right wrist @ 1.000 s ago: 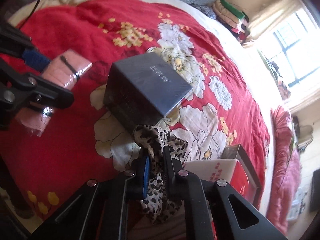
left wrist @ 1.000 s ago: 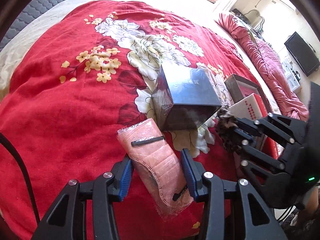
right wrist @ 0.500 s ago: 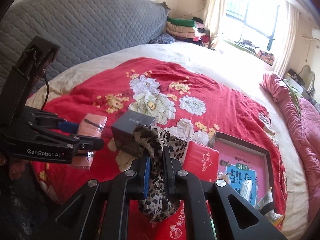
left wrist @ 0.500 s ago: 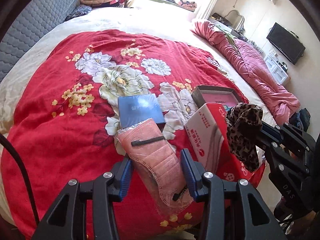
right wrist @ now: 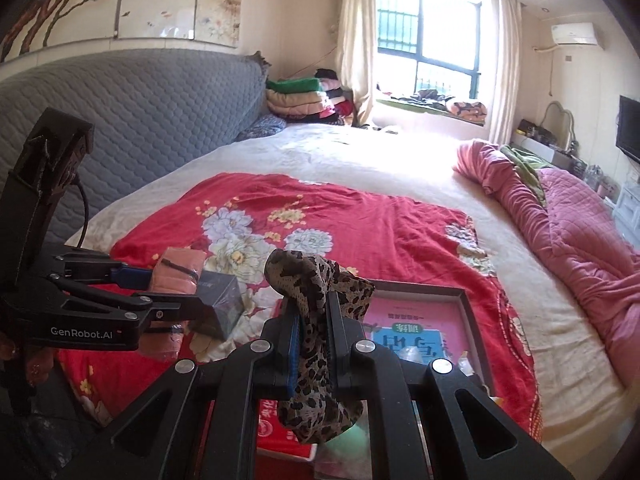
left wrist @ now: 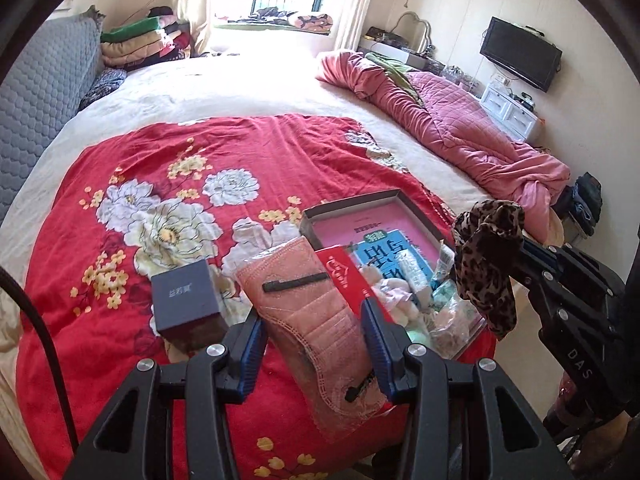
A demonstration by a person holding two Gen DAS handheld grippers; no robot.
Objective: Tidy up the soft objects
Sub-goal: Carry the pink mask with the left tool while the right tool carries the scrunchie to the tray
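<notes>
The left claw (left wrist: pixel 314 338) squeezes a pink pack of soft cloth (left wrist: pixel 316 316) in clear wrap, held up over the red flower blanket (left wrist: pixel 160 184) on the bed. The right claw (right wrist: pixel 313 344) is shut tight on a spotted leopard cloth (right wrist: pixel 316 308), also up in the air. In the left view, a dark blue box (left wrist: pixel 186 300) sits at nine o'clock from the pink pack, and an open tray box (left wrist: pixel 360 220) with a blue book in it lies at one o'clock.
</notes>
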